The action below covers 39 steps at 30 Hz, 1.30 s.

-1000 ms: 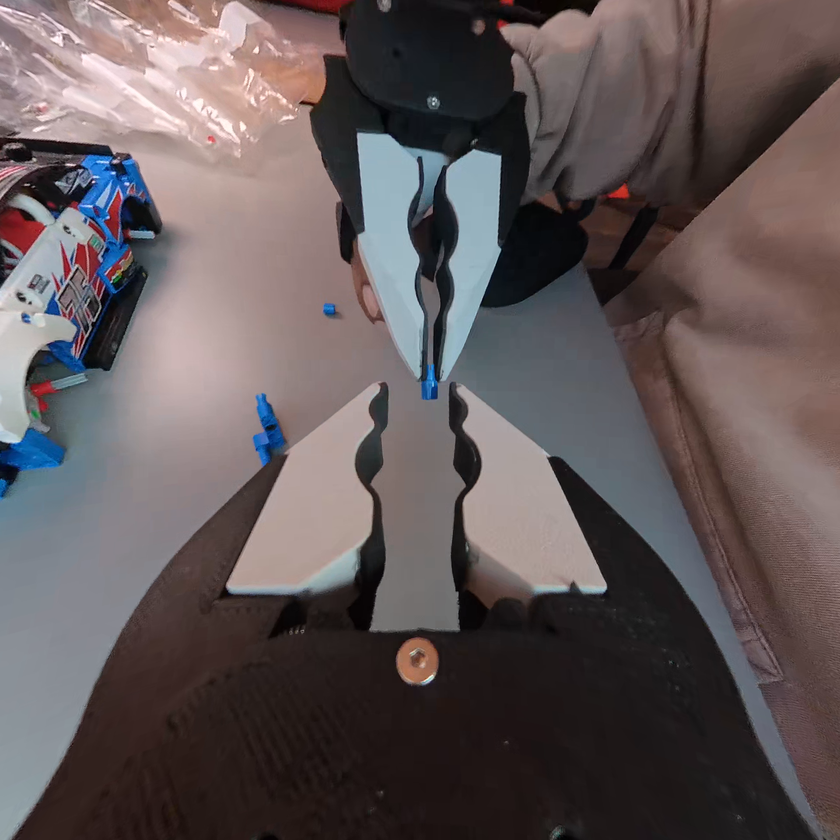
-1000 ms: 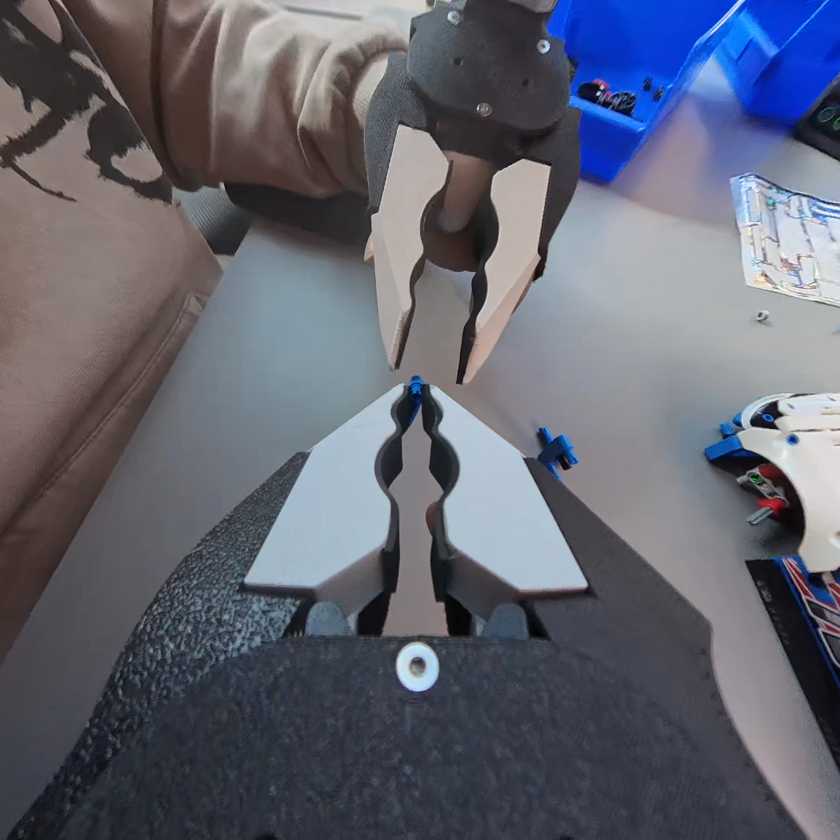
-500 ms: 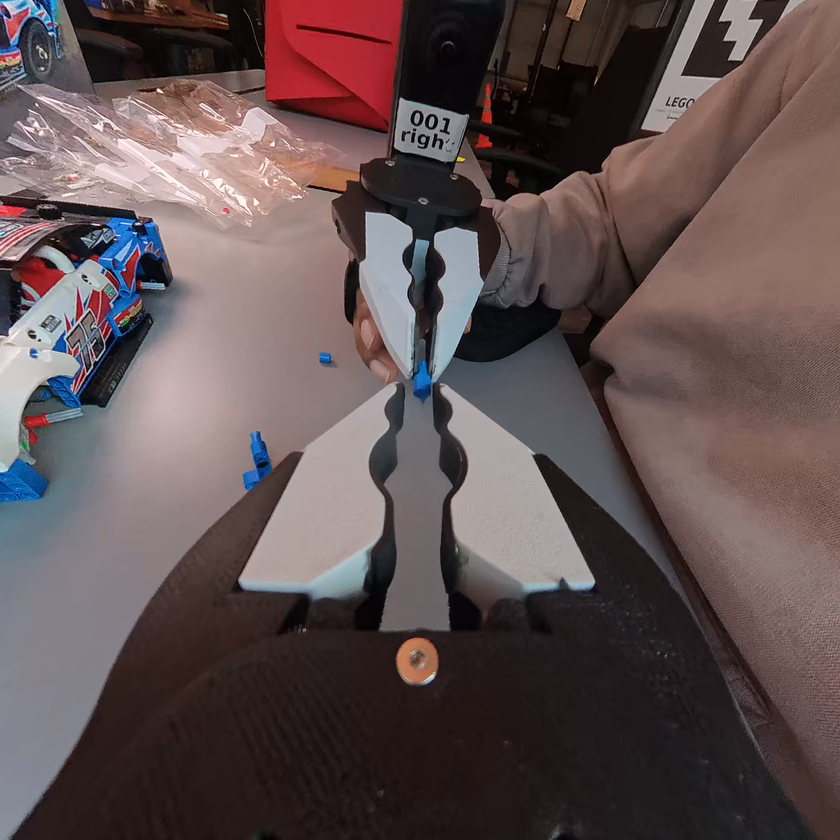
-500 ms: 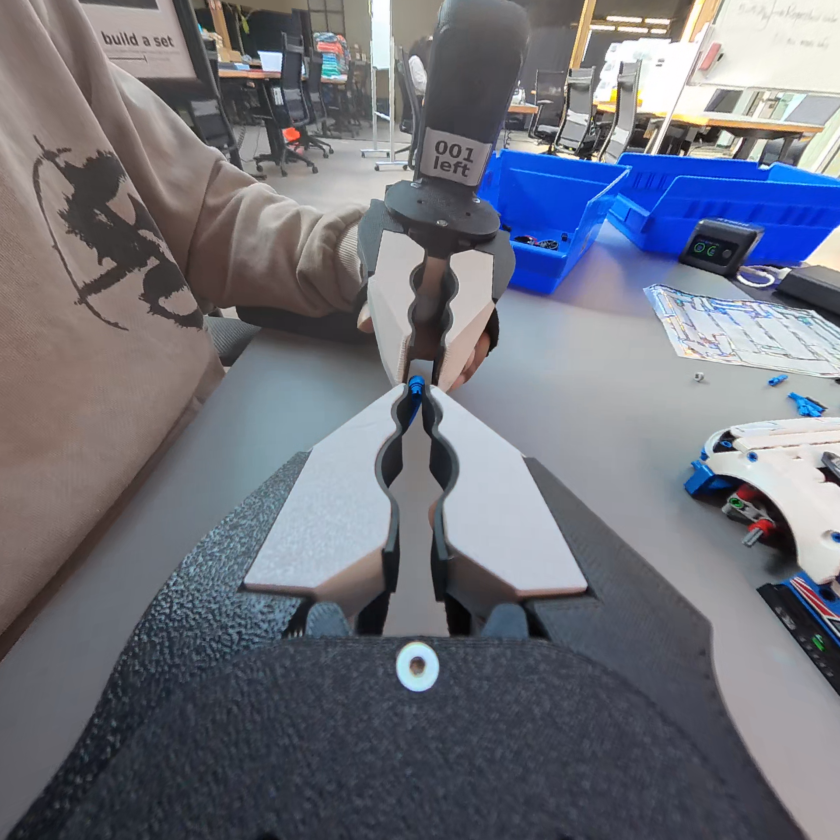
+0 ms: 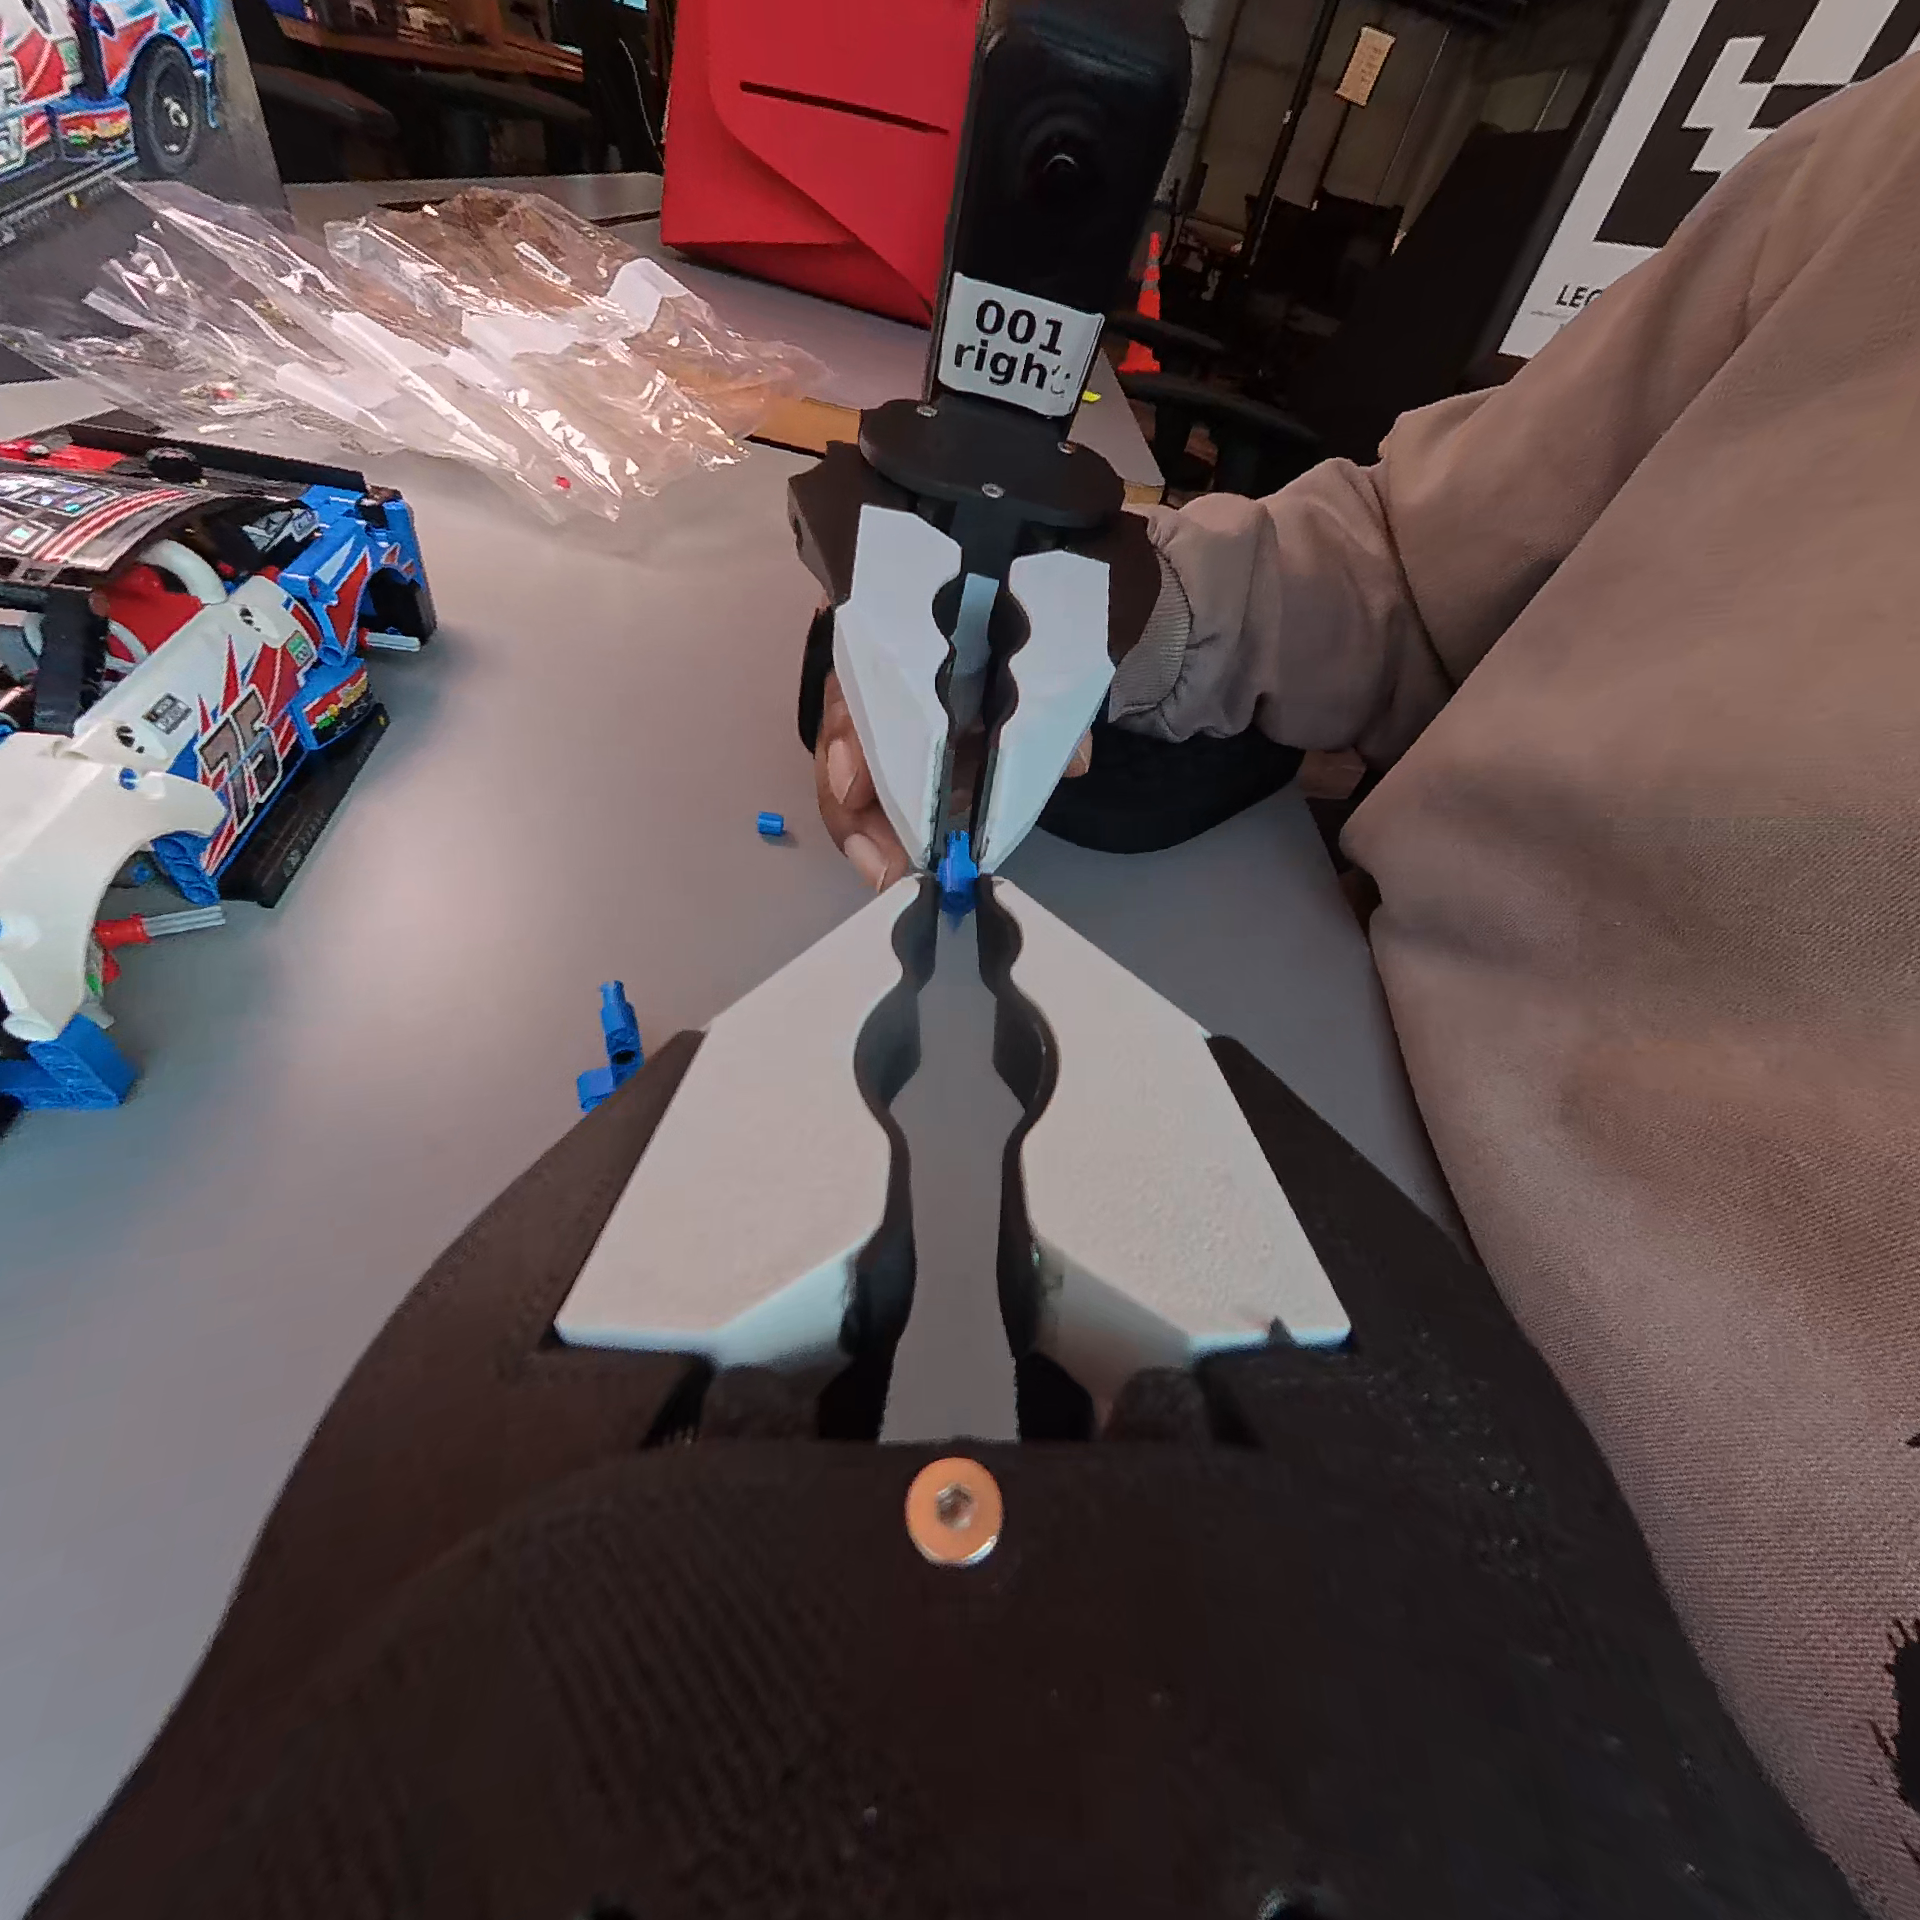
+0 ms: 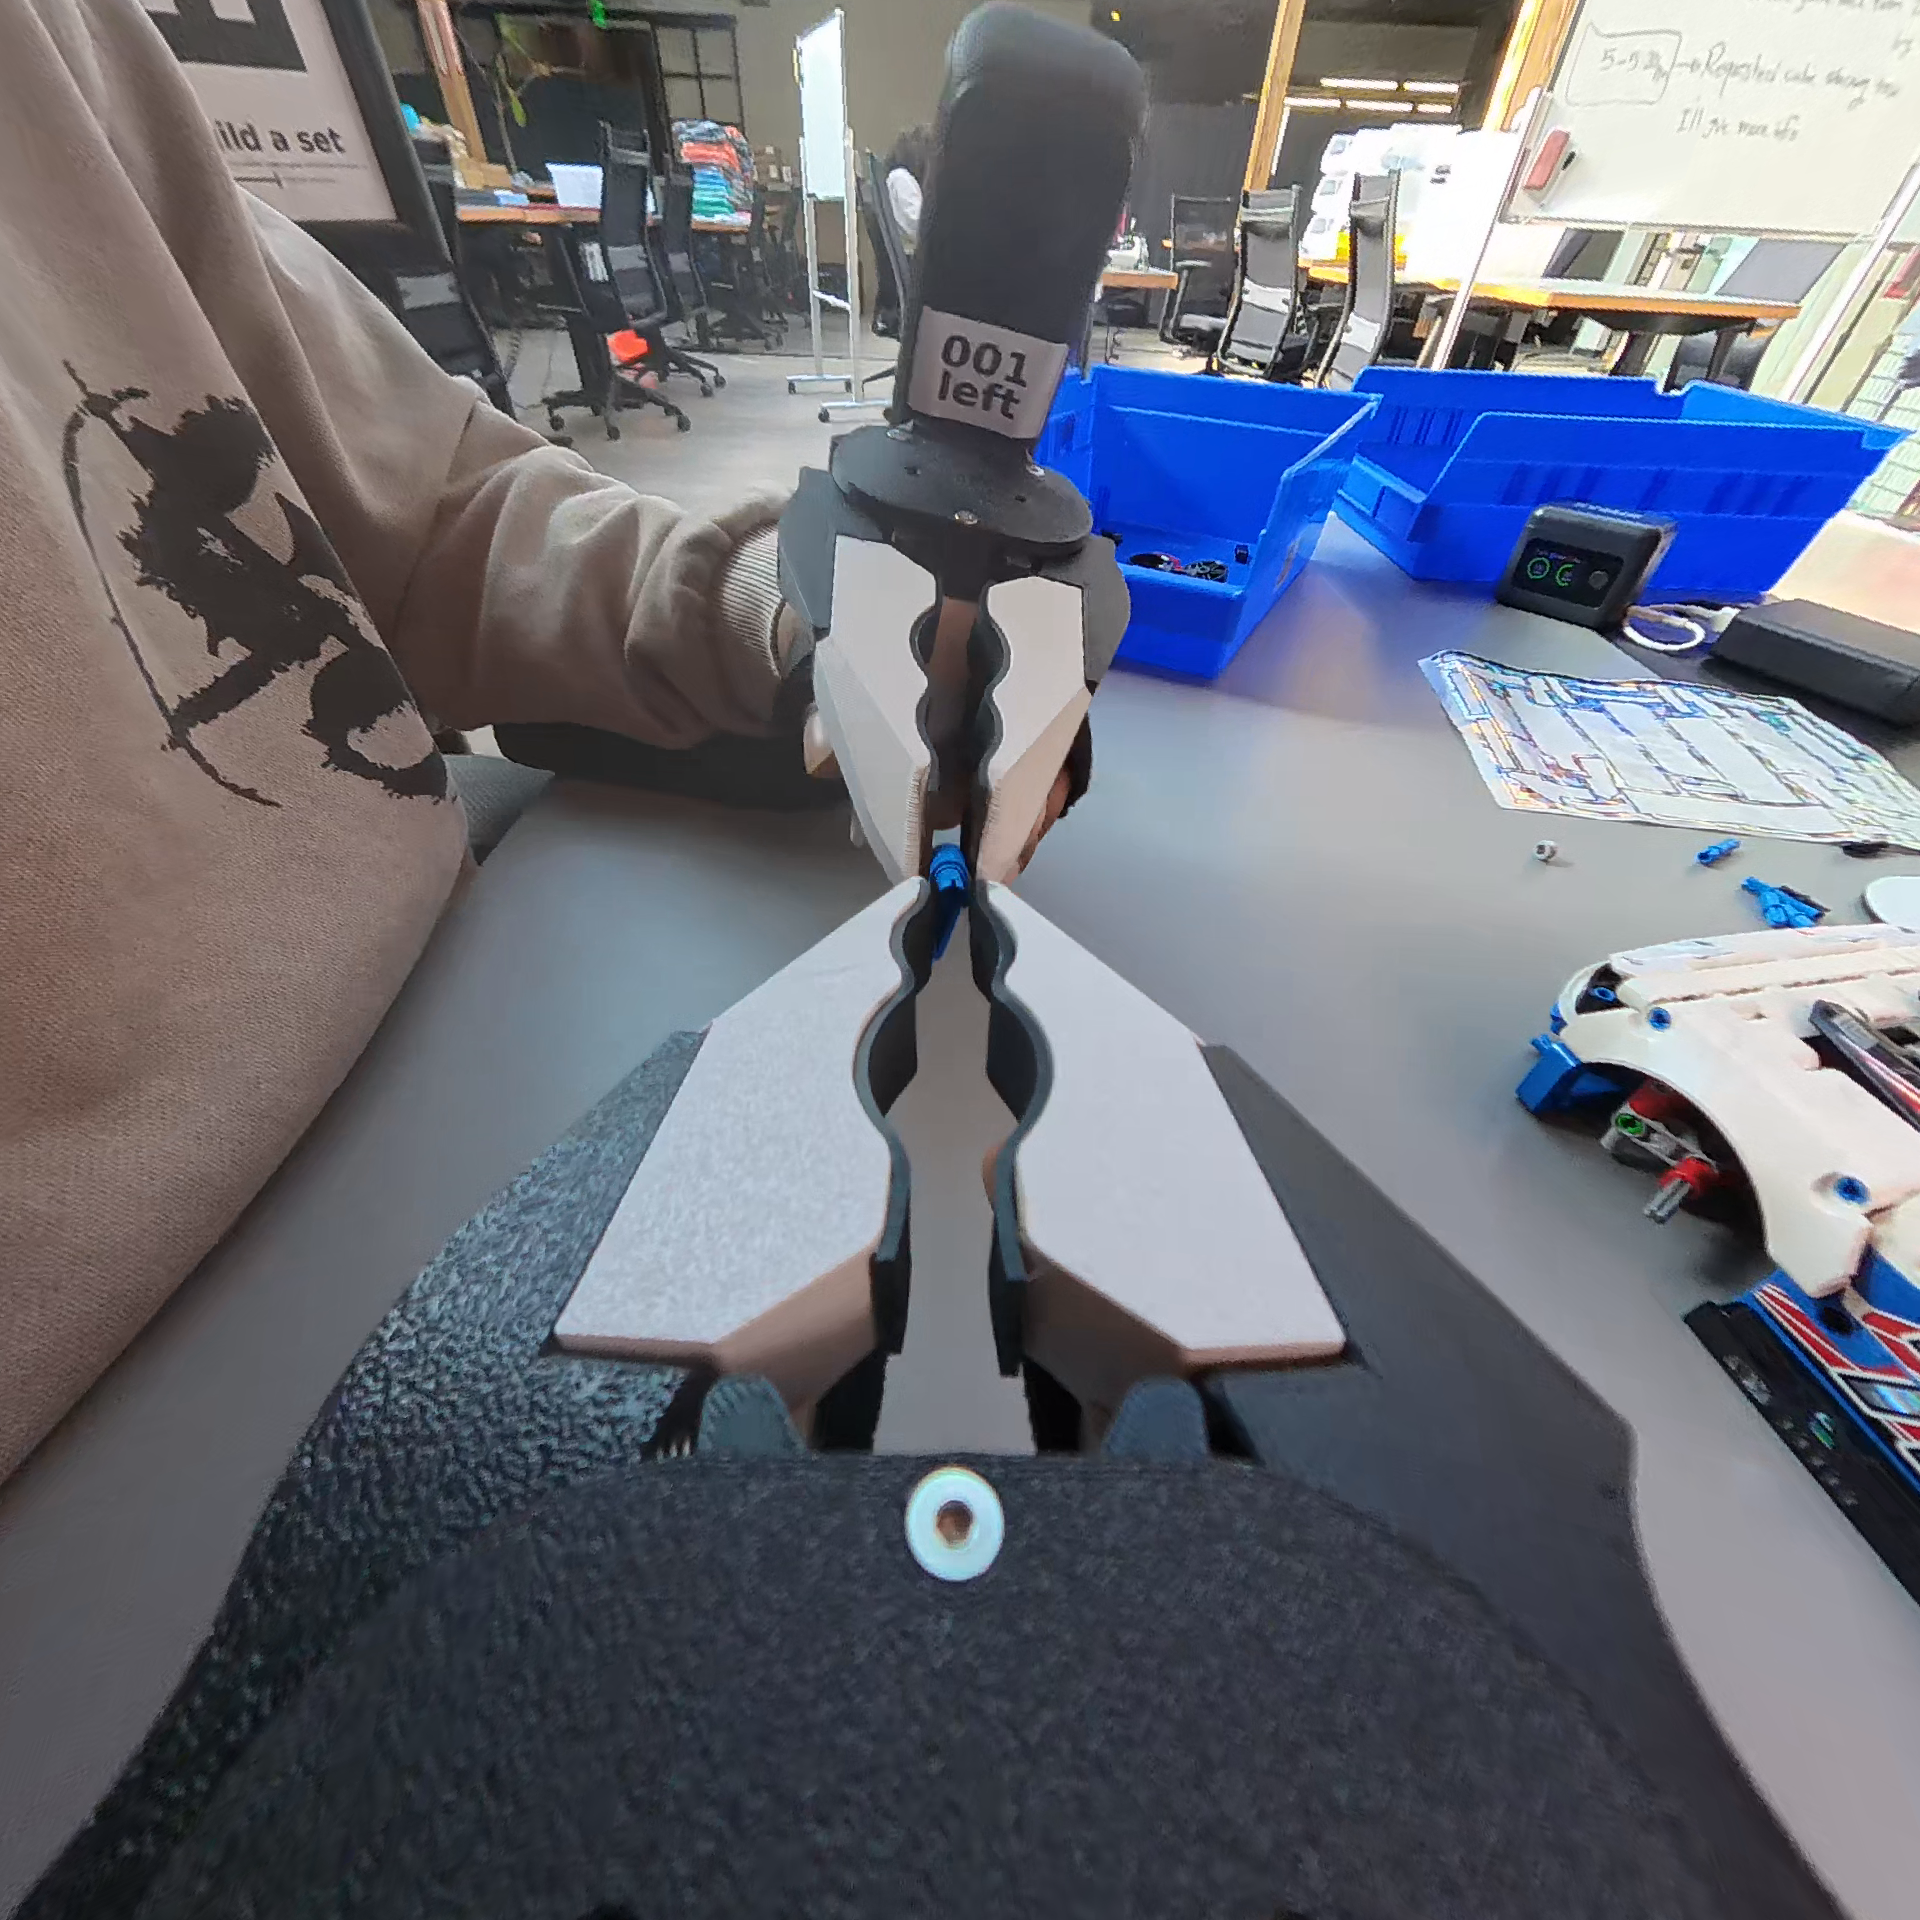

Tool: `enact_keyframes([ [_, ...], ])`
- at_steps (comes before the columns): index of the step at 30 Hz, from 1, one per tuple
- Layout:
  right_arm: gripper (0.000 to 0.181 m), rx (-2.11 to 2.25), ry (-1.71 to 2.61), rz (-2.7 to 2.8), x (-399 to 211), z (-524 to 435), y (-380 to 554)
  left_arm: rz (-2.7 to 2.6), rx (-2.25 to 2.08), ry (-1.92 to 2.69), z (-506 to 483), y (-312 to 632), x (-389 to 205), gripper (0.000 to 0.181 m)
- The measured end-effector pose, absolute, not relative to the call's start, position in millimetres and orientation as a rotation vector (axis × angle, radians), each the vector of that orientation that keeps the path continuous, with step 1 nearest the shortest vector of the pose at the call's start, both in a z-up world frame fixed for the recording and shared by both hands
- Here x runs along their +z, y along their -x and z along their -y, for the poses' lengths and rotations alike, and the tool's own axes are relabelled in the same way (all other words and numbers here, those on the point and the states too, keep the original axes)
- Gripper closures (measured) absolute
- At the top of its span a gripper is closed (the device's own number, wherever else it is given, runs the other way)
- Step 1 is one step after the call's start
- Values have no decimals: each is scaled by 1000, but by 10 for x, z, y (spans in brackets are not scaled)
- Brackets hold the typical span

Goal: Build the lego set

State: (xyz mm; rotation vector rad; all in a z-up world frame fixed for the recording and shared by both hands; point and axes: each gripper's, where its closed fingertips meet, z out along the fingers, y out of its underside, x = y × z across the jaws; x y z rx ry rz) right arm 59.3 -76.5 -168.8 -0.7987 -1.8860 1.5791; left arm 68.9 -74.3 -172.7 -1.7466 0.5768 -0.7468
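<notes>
A small blue lego pin (image 5: 956, 878) hangs between both grippers above the grey table's near edge. My right gripper (image 6: 943, 888) is shut on one end of it; it also shows in the left wrist view (image 5: 958, 854), pointing down at me. My left gripper (image 5: 956, 888) meets it tip to tip, jaws closed in on the pin's other end (image 6: 945, 862). The half-built blue, white and red lego car (image 5: 187, 727) lies at the left, and shows at the right in the right wrist view (image 6: 1766, 1091).
A loose blue connector (image 5: 613, 1039) and a tiny blue piece (image 5: 769, 826) lie near the grippers. Plastic bags (image 5: 416, 343) and a red box (image 5: 821, 156) sit behind. Blue bins (image 6: 1195, 520), an instruction sheet (image 6: 1662, 748) and small blue parts (image 6: 1782, 902) lie far right. The person's torso (image 5: 1662, 935) borders the table. Left and right tips are no more than a few centimetres apart.
Both grippers have tilted up from pointing at the table. My left jaws have narrowed from wide open onto the pin's free end. The right gripper has kept hold of the pin.
</notes>
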Motion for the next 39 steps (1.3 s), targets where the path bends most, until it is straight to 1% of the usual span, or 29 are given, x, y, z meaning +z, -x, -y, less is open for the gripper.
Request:
enact_keyframes([
  [4,163,1398,839,1987,-1813,529,-515,-547,-598,1790,659,-476,-1786,176],
  [7,151,1128,839,2160,-2034,252,-438,-520,-488,1840,603,-287,-1853,176],
  [10,142,923,806,2352,-2273,95,-370,-489,-431,1893,570,-137,-1935,176],
  [12,138,866,771,2429,-2374,87,-283,-469,-417,1929,561,-59,-1998,176],
  [16,140,882,706,2544,-2471,249,-166,-394,-449,1971,550,45,-2062,176],
  [18,153,894,690,2565,-2490,313,-131,-361,-483,1959,546,66,-2039,176],
  [19,163,904,688,2559,-2487,331,-114,-350,-489,1951,543,78,-2028,176],
  [20,165,916,689,2558,-2486,347,-119,-345,-483,1943,537,90,-2015,176],
  [21,161,916,705,2549,-2479,341,-119,-349,-474,1932,535,94,-1998,176],
  [22,152,922,728,2530,-2449,327,-117,-357,-461,1916,531,91,-1972,176],
  [23,144,953,762,2500,-2384,319,-114,-368,-431,1893,524,93,-1934,176],
  [24,141,1028,802,2438,-2258,325,-91,-388,-380,1862,516,97,-1884,176],
  [27,151,1433,1022,2172,-1726,387,-13,-506,-93,1735,507,111,-1692,176],
  [30,150,1851,1259,1977,-1415,492,13,-628,228,1623,519,107,-1558,176],
  [33,150,2094,1475,1854,-1435,584,88,-725,524,1528,521,109,-1490,177],
  [34,152,2133,1512,1845,-1466,617,96,-743,601,1503,521,114,-1470,176],
  [37,170,2185,1532,1780,-1471,633,137,-816,767,1459,517,107,-1469,176],
  [39,174,2169,1499,1781,-1467,623,136,-850,828,1432,519,99,-1461,176],
])
